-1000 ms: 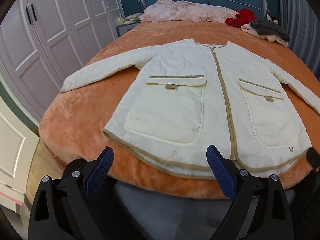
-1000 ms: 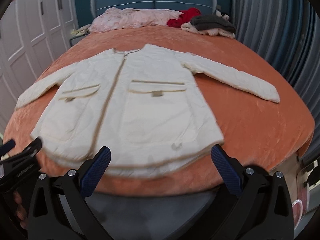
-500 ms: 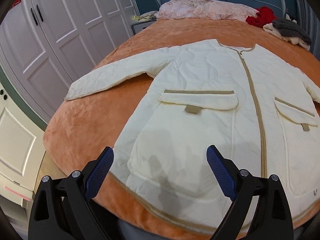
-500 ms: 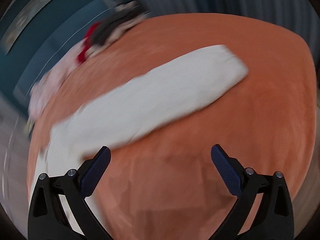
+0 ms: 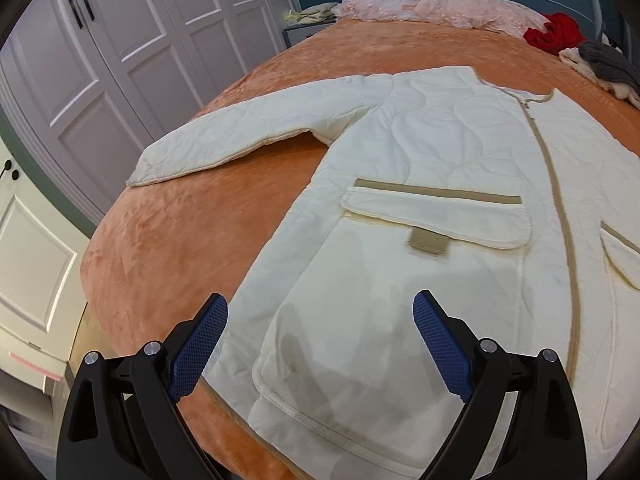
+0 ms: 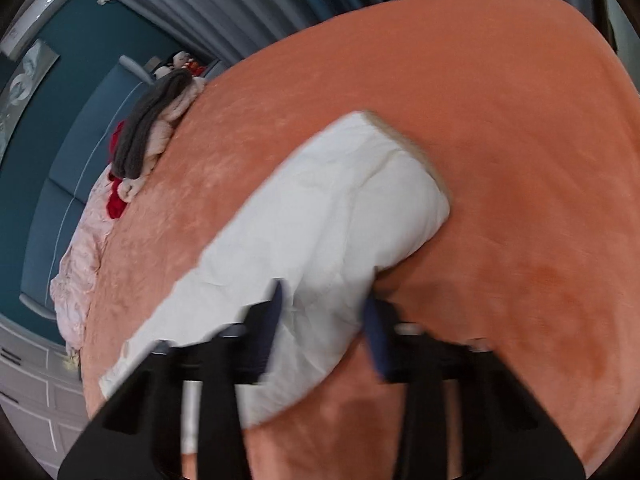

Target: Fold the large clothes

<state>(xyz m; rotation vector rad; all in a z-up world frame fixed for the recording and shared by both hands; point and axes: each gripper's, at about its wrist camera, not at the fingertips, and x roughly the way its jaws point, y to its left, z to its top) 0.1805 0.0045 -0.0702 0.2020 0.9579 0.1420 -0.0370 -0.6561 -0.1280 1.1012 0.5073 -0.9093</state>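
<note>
A cream quilted jacket [image 5: 432,208] with tan trim lies flat, front up, on an orange bed [image 5: 192,232]. Its left sleeve [image 5: 248,136] stretches toward the wardrobe side. My left gripper [image 5: 320,336] is open and empty, hovering over the jacket's lower left pocket near the hem. In the right wrist view, the jacket's right sleeve [image 6: 328,220] lies across the orange bed [image 6: 520,160]. My right gripper [image 6: 324,320] straddles the sleeve partway along it, its jaws narrowed around the fabric; the view is blurred.
White wardrobe doors [image 5: 120,60] stand left of the bed. Pink bedding [image 5: 432,0], a red garment [image 5: 556,34] and grey and cream clothes [image 5: 604,64] lie at the blue headboard. Grey curtains [image 6: 320,4] hang on the right side.
My left gripper moved forward over the jacket's lower left pocket. My right gripper swung onto the right sleeve and its jaws narrowed around it.
</note>
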